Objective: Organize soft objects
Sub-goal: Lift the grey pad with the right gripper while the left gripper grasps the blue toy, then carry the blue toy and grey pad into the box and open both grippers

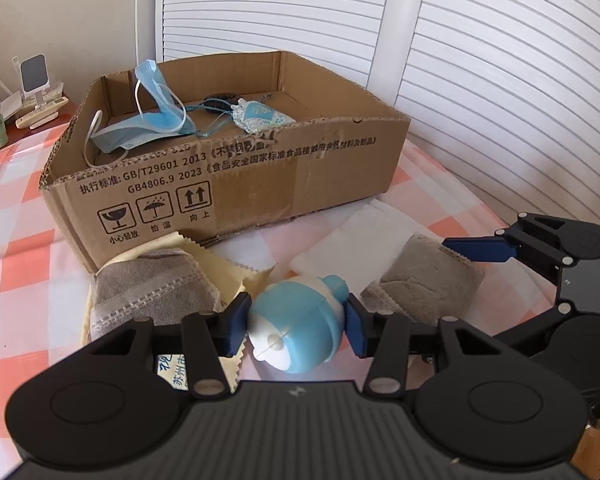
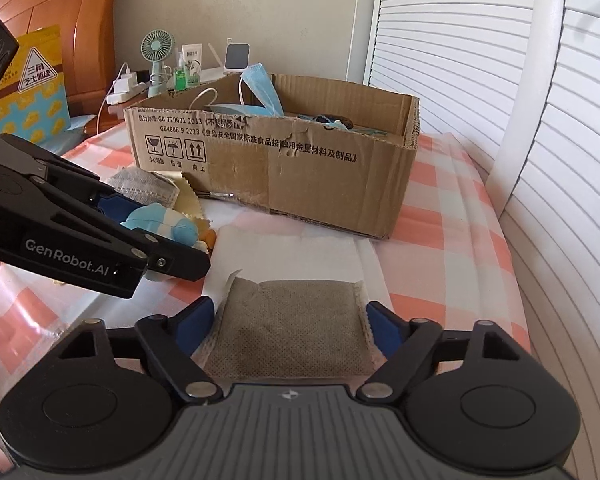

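Note:
My left gripper is shut on a blue and white soft toy, its pads pressed on both sides; the same toy shows in the right wrist view. My right gripper stands open around a flat grey pouch, a pad close beside each side seam. That pouch lies partly on a white pad. A second grey pouch rests on a yellow cloth in front of the cardboard box. Blue face masks and a small patterned sachet lie inside the box.
Everything sits on a pink and white checked bed cover. White slatted doors run along the right. Behind the box a nightstand carries a small fan, bottles and chargers. A yellow snack bag leans on the wooden headboard.

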A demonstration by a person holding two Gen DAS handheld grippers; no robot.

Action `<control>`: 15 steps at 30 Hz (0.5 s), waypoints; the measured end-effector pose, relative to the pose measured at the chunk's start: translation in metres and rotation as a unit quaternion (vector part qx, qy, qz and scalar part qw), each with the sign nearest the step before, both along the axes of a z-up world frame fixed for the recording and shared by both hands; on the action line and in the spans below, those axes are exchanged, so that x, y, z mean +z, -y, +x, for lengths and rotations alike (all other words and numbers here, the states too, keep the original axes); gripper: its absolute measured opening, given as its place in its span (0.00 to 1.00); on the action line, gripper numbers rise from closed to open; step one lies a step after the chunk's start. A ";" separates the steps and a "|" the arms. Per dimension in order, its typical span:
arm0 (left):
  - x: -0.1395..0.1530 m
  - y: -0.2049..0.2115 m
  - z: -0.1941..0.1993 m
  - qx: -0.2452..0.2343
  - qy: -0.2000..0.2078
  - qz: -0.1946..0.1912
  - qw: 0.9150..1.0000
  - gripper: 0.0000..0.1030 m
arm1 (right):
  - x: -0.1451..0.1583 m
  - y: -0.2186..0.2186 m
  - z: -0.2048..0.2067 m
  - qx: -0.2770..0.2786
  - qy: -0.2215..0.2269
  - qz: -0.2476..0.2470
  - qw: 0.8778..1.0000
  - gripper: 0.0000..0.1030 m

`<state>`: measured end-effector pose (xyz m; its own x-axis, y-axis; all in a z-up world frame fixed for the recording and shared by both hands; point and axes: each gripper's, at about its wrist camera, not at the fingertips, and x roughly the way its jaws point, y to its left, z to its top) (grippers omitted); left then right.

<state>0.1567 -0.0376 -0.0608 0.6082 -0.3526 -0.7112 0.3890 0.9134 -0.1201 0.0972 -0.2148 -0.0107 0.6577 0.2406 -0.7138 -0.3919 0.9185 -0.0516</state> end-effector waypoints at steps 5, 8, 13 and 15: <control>-0.003 -0.002 -0.003 0.005 -0.007 -0.008 1.000 0.47 | 0.002 0.001 -0.002 0.000 0.002 -0.001 1.000 0.71; -0.003 -0.002 -0.004 0.005 -0.007 -0.010 1.000 0.46 | 0.004 0.001 -0.002 -0.001 0.003 0.000 1.000 0.63; 0.000 -0.005 -0.006 0.006 -0.009 -0.017 1.000 0.45 | 0.010 0.001 -0.003 -0.002 0.005 0.004 1.000 0.51; 0.004 -0.007 -0.008 0.003 -0.006 -0.017 1.000 0.45 | 0.014 0.001 -0.004 -0.003 0.007 0.003 1.000 0.50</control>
<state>0.1488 -0.0305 -0.0570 0.6020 -0.3721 -0.7065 0.3814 0.9113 -0.1551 0.0931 -0.2161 0.0032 0.6687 0.2410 -0.7035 -0.3856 0.9213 -0.0509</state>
